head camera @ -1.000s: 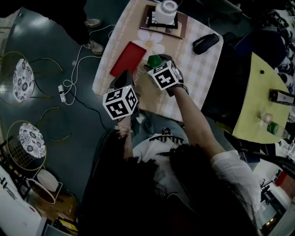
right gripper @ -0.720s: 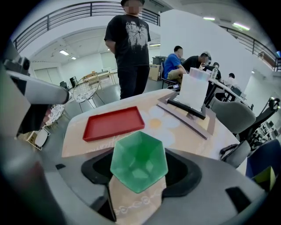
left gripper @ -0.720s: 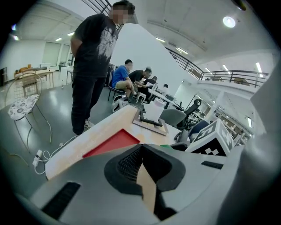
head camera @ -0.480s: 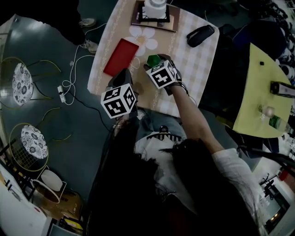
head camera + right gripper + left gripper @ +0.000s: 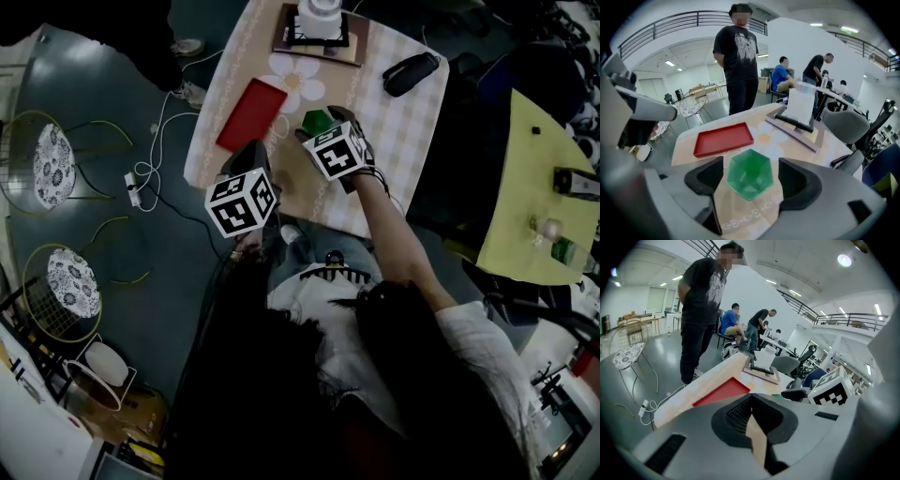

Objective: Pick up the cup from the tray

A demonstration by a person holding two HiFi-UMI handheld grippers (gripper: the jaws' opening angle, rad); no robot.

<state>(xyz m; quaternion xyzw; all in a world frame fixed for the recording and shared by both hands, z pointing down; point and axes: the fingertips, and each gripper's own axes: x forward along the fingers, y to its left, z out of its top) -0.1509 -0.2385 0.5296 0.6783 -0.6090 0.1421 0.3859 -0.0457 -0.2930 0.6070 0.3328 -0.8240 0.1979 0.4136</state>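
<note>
Right jaws newly wider round cup [image 5: 750, 174]

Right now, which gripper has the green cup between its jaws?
The right gripper: its jaws, just opening, flank the green cup without pressing; the left gripper's jaws are shut on nothing.

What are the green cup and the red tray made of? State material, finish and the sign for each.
Green cup: probably plastic, possibly glass; translucent and glossy, and its faceted walls let light through. Red tray: likely plastic or lacquered; opaque, smooth, even colour with a soft sheen.
</note>
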